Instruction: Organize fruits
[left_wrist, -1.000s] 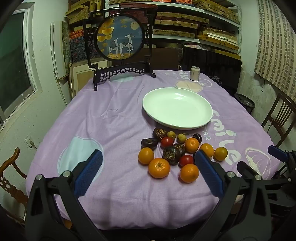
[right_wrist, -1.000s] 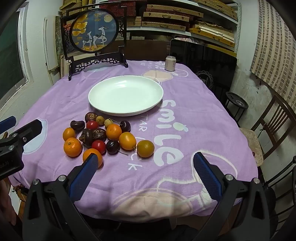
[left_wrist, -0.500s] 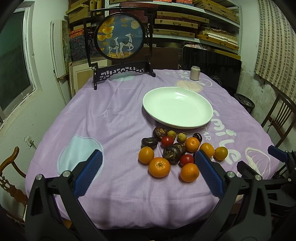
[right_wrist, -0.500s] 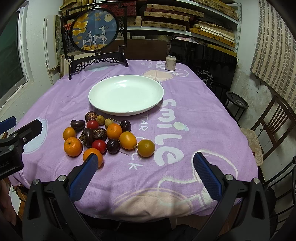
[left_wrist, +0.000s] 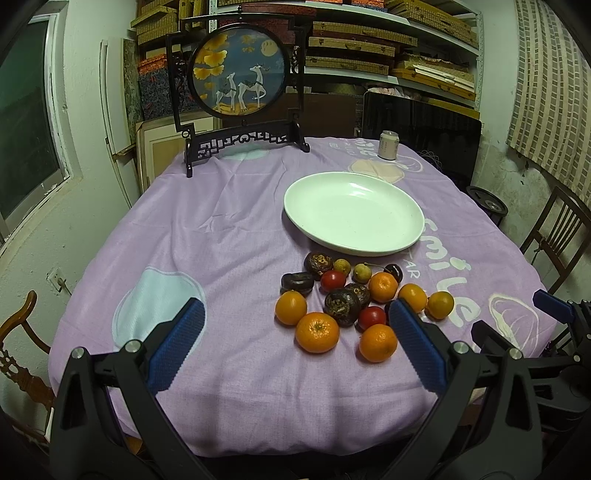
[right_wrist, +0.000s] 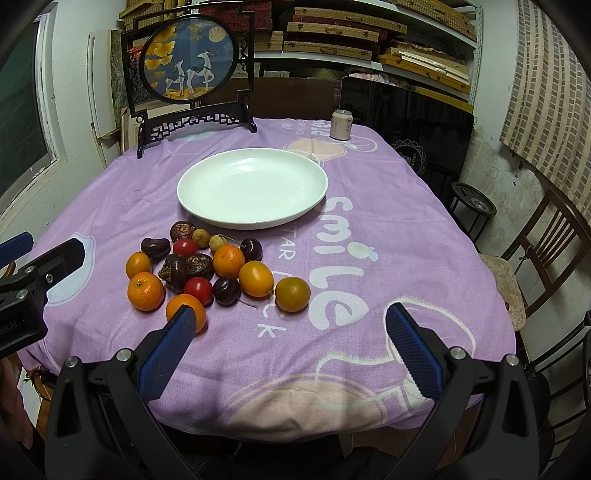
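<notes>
A pile of fruit (left_wrist: 347, 299) lies on the purple tablecloth: several oranges, red tomatoes, dark wrinkled fruits and small yellow ones. It also shows in the right wrist view (right_wrist: 207, 269). A white plate (left_wrist: 306, 199) stands empty just behind the pile, seen also in the right wrist view (right_wrist: 192, 192). My left gripper (left_wrist: 295, 332) is open and empty, near the table's front edge, short of the fruit. My right gripper (right_wrist: 291, 328) is open and empty, to the right of the pile; its left fingertip (right_wrist: 177, 332) overlaps the nearest orange (right_wrist: 181, 306) in view.
A framed round deer picture on a black stand (left_wrist: 240, 81) stands at the table's far edge. A drink can (left_wrist: 388, 145) stands at the far right. Wooden chairs (right_wrist: 546, 251) stand to the right and a chair (left_wrist: 22, 343) to the left.
Both grippers have crept slightly forward toward the table. The fruit and plate have not moved.
</notes>
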